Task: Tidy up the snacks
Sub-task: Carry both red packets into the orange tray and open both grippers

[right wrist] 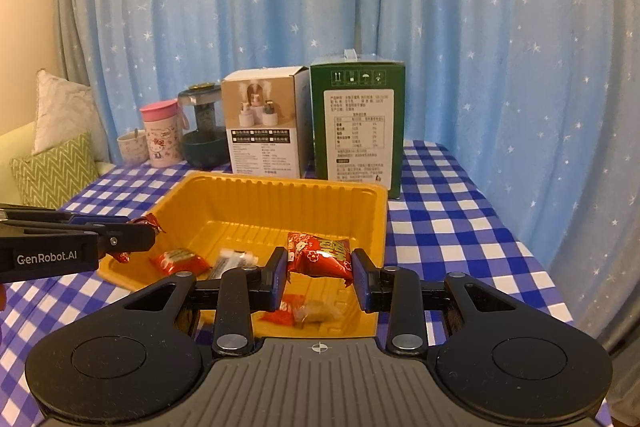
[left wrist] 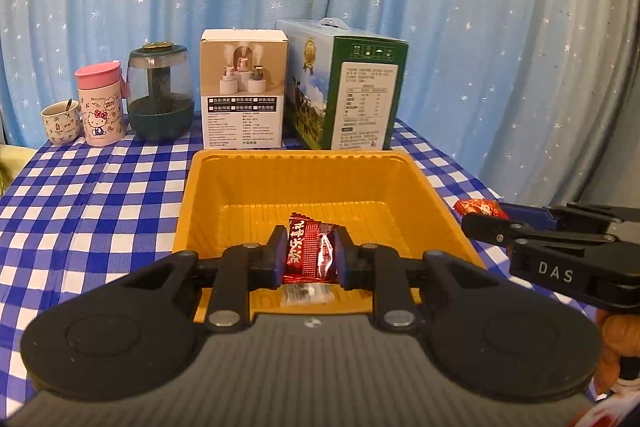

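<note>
Pinching red candies [left wrist: 308,247] over tray [left wrist: 224,179]; apparently both grippers [right wrist: 319,277].

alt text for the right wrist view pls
The right gripper holds a red snack packet over a yellow tray that already contains several wrapped snacks. The left gripper, at left, holds another red candy, and boxes and cups stand behind on a blue checked tablecloth.

The left hand-held gripper [left wrist: 307,254] points far into the scene, level, its fingers [left wrist: 276,255] pinched close on something held between them. The right hand-held gripper [right wrist: 320,273] sits just right of it, likewise level, its fingers [right wrist: 365,279] clamped with a wider gap.
</note>
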The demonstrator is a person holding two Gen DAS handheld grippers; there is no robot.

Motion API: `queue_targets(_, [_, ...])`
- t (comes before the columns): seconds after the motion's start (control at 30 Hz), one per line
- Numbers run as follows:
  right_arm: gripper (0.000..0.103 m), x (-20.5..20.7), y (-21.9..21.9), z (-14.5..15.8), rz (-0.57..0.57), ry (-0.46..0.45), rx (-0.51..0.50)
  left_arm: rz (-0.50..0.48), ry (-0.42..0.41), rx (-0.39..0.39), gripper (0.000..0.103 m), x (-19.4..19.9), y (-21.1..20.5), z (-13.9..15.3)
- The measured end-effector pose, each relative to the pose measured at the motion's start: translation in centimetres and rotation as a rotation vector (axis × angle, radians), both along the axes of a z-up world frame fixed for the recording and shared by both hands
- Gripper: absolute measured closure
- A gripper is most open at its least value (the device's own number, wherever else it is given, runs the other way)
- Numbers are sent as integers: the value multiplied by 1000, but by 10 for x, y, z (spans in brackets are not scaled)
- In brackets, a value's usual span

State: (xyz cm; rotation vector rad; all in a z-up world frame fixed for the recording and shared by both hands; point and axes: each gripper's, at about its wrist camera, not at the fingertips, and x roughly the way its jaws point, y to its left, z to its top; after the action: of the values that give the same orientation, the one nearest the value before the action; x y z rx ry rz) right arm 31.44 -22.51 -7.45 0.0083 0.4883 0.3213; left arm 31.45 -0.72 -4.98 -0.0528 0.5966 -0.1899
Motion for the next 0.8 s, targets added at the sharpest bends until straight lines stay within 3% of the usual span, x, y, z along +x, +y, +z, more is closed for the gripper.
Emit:
queue_targets(0.57, [68, 44, 19, -14, 30, 69, 31, 46, 53, -60, 80, 37, 19, -20])
queue_targets(0.8, [68, 44, 25, -18, 40, 81, 37, 82, 54, -49, 72, 35, 32, -18])
